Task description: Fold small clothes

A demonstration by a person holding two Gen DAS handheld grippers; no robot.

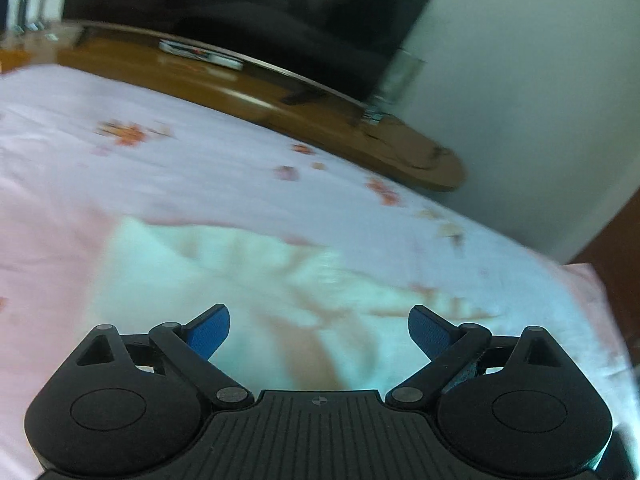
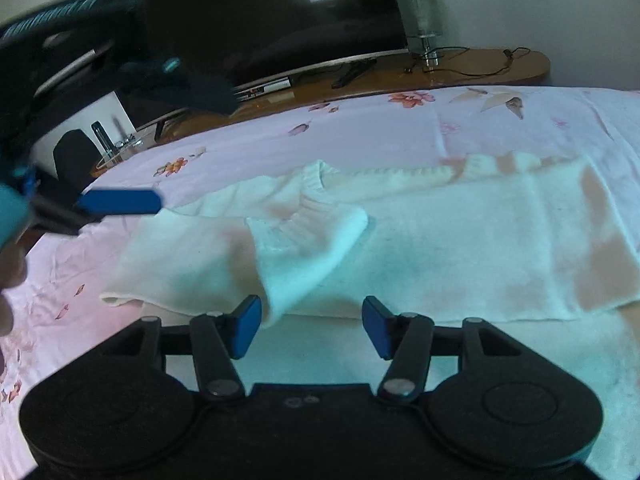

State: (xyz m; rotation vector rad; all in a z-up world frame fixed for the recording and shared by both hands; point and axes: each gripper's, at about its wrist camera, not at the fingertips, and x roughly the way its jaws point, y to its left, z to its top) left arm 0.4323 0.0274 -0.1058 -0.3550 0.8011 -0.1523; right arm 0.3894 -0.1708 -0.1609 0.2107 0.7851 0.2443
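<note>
A small white knitted sweater (image 2: 440, 248) lies flat on the pink flowered bedsheet (image 2: 360, 132), one sleeve (image 2: 304, 248) folded across its body. My right gripper (image 2: 312, 326) is open and empty, low at the sweater's near edge. My left gripper (image 1: 319, 332) is open and empty above the blurred sweater (image 1: 208, 264). In the right wrist view the left gripper appears at the far left, and one of its blue fingers (image 2: 120, 202) hovers above the sweater's left end.
Beyond the bed runs a wooden TV bench (image 2: 460, 72) with a large dark television (image 2: 260, 16), a glass lamp (image 2: 420, 12), cables and a set-top box (image 2: 264, 88). A pale wall (image 1: 520, 100) stands at the right.
</note>
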